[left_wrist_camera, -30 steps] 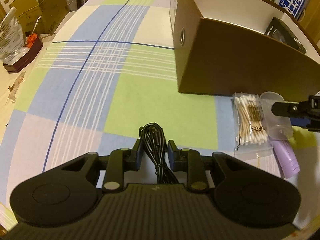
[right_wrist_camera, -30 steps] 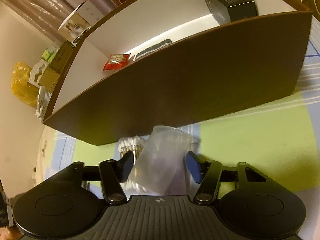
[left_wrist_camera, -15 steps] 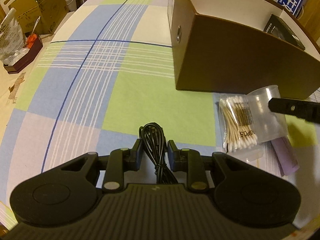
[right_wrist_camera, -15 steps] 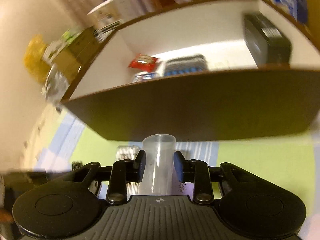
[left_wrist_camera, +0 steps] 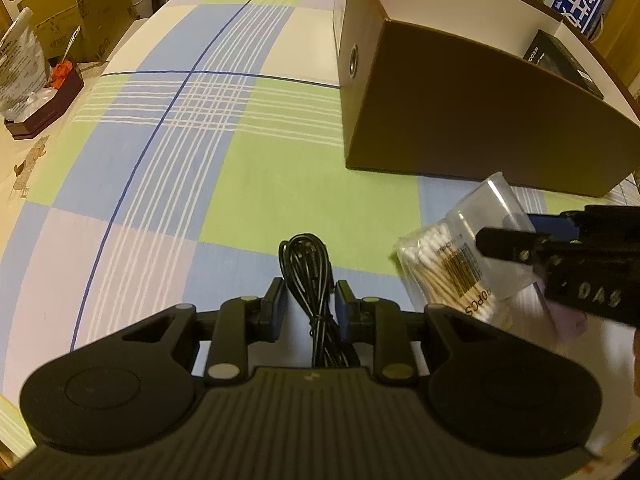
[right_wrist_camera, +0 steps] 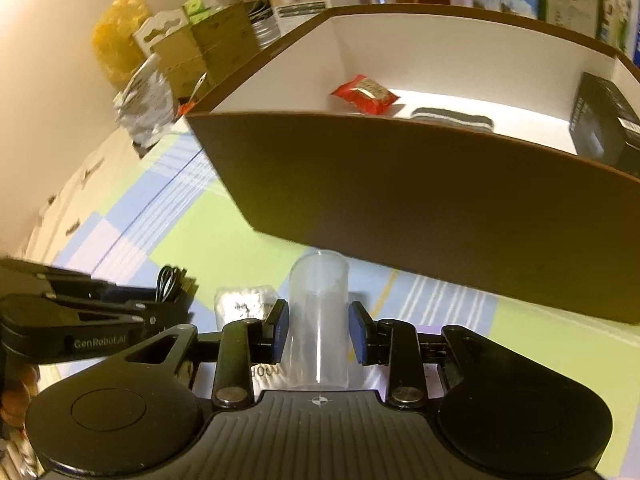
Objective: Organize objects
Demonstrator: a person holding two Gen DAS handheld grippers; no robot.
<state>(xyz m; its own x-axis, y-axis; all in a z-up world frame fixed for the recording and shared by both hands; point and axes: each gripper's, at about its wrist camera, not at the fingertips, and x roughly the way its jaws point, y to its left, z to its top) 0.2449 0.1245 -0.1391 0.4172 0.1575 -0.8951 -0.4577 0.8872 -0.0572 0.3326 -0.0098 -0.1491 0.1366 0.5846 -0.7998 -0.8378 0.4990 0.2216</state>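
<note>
My left gripper (left_wrist_camera: pixel 307 306) is shut on a coiled black cable (left_wrist_camera: pixel 307 268) and holds it above the checked tablecloth. My right gripper (right_wrist_camera: pixel 319 330) is shut on a clear plastic cup (right_wrist_camera: pixel 319 312), lifted in front of the brown box (right_wrist_camera: pixel 400 184). In the left wrist view the cup (left_wrist_camera: pixel 494 216) and right gripper (left_wrist_camera: pixel 516 240) hang over a bag of cotton swabs (left_wrist_camera: pixel 444 272). A purple tube (left_wrist_camera: pixel 568 320) lies under the right gripper, mostly hidden.
The brown box with white inside holds a red snack packet (right_wrist_camera: pixel 364 94), a dark striped item (right_wrist_camera: pixel 452 118) and a black box (right_wrist_camera: pixel 604 120). Cartons and bags (left_wrist_camera: pixel 48 32) stand off the table's left edge. The left gripper also shows in the right wrist view (right_wrist_camera: pixel 176 300).
My right gripper closed on the cup, lifted it off the table and swung it left, above the cotton swabs. The left gripper kept still, holding the cable.
</note>
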